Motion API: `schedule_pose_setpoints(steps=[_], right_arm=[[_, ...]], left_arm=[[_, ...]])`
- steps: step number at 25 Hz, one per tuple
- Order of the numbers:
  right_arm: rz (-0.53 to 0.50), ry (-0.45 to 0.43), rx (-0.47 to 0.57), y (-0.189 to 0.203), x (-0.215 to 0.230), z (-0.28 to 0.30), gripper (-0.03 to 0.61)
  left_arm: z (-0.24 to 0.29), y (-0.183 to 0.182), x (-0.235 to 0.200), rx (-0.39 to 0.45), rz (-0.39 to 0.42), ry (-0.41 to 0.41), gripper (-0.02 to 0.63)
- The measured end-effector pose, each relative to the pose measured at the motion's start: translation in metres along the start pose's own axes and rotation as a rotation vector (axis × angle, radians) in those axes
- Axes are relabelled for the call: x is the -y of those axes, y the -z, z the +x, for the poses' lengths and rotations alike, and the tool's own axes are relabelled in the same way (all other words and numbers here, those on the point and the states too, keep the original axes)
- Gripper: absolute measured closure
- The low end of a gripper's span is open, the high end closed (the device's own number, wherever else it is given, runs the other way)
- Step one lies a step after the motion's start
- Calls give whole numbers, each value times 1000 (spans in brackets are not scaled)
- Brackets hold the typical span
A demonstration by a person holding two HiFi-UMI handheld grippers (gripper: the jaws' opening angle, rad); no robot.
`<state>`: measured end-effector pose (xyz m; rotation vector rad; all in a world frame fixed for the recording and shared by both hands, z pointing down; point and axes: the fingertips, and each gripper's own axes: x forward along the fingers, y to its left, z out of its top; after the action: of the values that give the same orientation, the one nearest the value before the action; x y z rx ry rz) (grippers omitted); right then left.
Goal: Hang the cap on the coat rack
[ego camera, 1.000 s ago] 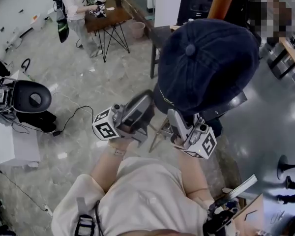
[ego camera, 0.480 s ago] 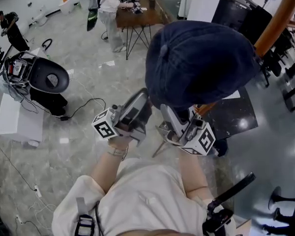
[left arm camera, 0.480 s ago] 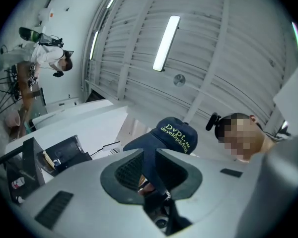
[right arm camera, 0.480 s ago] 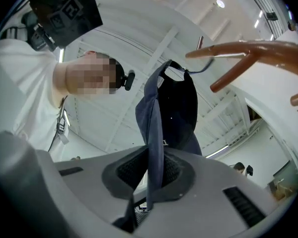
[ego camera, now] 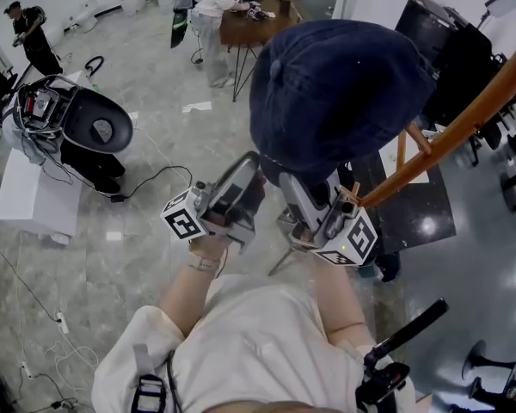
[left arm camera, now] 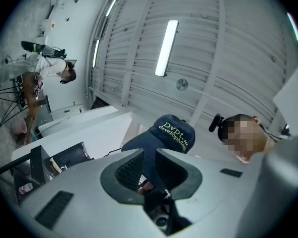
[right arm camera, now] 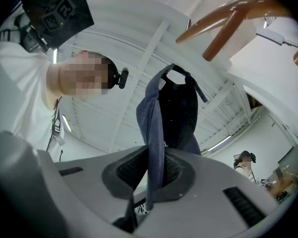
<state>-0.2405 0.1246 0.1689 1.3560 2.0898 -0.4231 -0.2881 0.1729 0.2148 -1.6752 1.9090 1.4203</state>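
In the head view a navy baseball cap (ego camera: pixel 335 93) is held up in front of me by both grippers. My left gripper (ego camera: pixel 254 177) is shut on its lower edge at the left. My right gripper (ego camera: pixel 292 189) is shut on the edge just right of that. The coat rack's orange wooden arm (ego camera: pixel 464 123) runs from the right edge down under the cap toward the right gripper. The left gripper view has the cap (left arm camera: pixel 173 133), with green lettering, pinched in the left gripper (left arm camera: pixel 151 180). In the right gripper view the cap (right arm camera: pixel 174 108) hangs from the right gripper (right arm camera: pixel 155 177), below the rack's pegs (right arm camera: pixel 228 19).
People stand at a wooden table (ego camera: pixel 254 24) far ahead. A black round seat (ego camera: pixel 95 127) and a white box (ego camera: pixel 30 196) are at the left, with cables on the floor. A dark glossy table (ego camera: pixel 417 209) lies under the rack.
Both grippers keep their hold on the cap. The rack's orange arm has shifted from the top of the view to the right and now reaches under the cap.
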Motion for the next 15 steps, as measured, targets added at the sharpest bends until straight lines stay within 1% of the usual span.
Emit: schedule_pose_setpoints(steps=[4, 10, 15], right_arm=[[-2, 23, -15, 6, 1, 0, 540], [-18, 103, -39, 16, 6, -12, 540], [-46, 158, -51, 15, 9, -25, 540]], left_arm=[[-5, 2, -5, -4, -17, -3, 557], [-10, 15, -18, -32, -72, -2, 557], [-6, 30, -22, -57, -121, 8, 557]])
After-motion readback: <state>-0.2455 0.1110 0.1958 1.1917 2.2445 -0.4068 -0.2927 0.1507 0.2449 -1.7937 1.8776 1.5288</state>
